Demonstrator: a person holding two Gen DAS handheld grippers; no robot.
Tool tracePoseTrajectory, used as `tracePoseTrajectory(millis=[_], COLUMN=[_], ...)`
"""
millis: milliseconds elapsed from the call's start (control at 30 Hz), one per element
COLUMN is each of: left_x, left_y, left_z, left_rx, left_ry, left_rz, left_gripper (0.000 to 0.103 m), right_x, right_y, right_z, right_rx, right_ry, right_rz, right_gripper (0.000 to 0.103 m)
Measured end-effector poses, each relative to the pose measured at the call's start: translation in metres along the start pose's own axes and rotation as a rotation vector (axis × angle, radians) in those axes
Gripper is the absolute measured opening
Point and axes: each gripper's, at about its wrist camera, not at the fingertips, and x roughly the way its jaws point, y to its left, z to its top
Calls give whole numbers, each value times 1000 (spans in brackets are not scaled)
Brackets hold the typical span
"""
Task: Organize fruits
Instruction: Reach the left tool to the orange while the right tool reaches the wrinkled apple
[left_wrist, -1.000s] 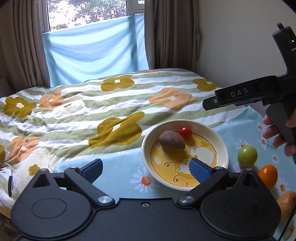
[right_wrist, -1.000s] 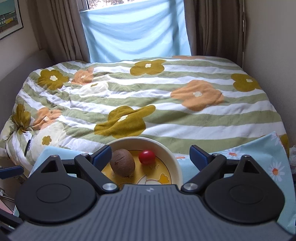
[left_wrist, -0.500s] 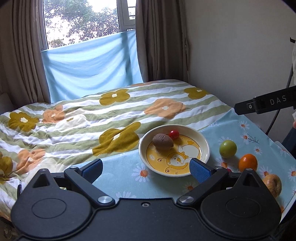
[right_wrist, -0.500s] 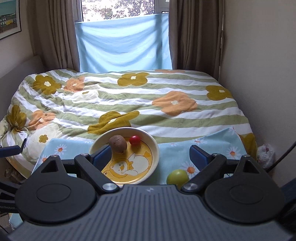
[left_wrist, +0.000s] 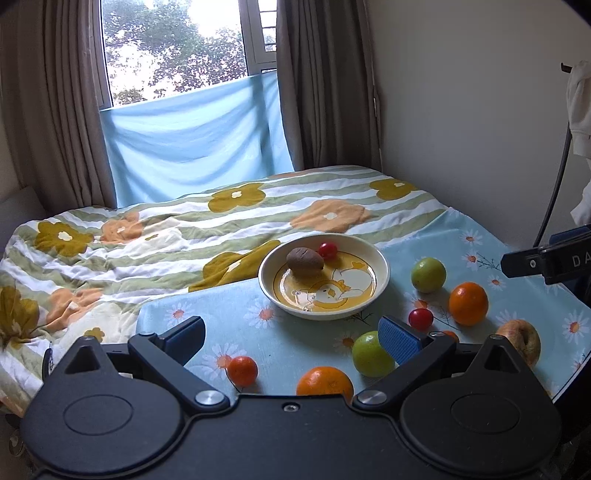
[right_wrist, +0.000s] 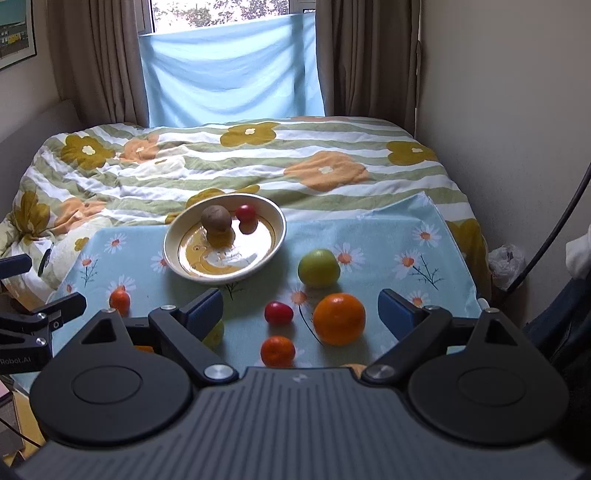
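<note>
A cream plate with a yellow cartoon print holds a brown kiwi and a red cherry tomato. Around it on the blue daisy cloth lie green fruits, oranges, small tangerines, a red tomato and an apple. My left gripper is open and empty, held back above the near fruits. My right gripper is open and empty above the cloth.
The cloth lies on a bed with a striped flowered quilt. A wall runs along the right side, with a cable hanging there. Curtains and a window stand behind the bed.
Both grippers have pulled back and up from the plate, so the fruits lying around it have come into view. Both stay open and empty.
</note>
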Motion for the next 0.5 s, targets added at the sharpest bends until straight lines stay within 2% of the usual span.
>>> tracePoseTrajectory(millis=[233, 400, 500], left_x=[17, 44, 64], left_y=[-29, -37, -42], left_z=[-30, -47, -56], left_rx=[8, -3, 36], left_ry=[21, 43, 64], left_rz=[23, 62, 93], left_gripper=[102, 101, 99], right_x=[11, 29, 41], right_y=[-20, -33, -42], right_z=[-45, -72, -85], right_rx=[-15, -22, 5], right_ry=[34, 55, 62], right_rz=[5, -11, -20], right_gripper=[103, 103, 103])
